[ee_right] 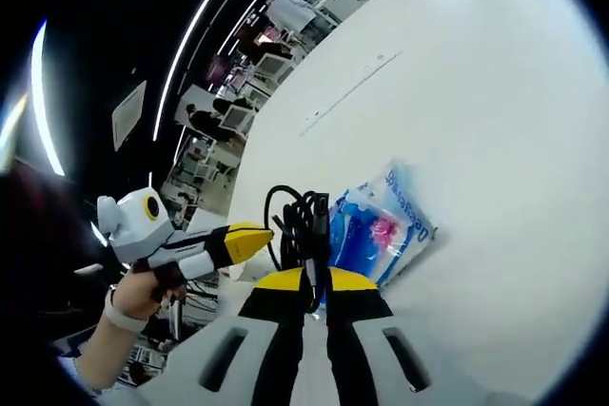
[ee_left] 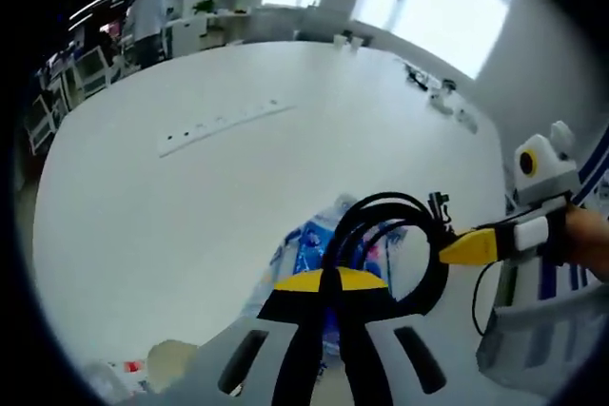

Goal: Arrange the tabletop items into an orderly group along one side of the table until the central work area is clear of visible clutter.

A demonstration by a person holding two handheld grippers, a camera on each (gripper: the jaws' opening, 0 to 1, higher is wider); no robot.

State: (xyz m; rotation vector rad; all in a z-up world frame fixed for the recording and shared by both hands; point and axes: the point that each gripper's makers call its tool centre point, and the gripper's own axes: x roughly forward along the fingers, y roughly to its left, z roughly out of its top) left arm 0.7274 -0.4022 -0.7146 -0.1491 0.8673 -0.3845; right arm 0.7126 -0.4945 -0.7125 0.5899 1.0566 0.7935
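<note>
Both the left hand-held gripper and the right hand-held gripper are clenched on a coiled black cable, a light, floppy bundle best pinched across its gathered loops, hanging above a blue packet on the white worktop.

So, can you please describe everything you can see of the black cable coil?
The black cable coil is a thin, glossy, rubber-like cord wound into several loose loops, with a small plug end sticking out near the top of the bundle. It hangs above the white table, over a blue printed plastic packet. The left gripper and the right gripper each pinch the bundle between yellow-tipped jaws. Whether the coil touches the packet, I cannot tell.
</note>
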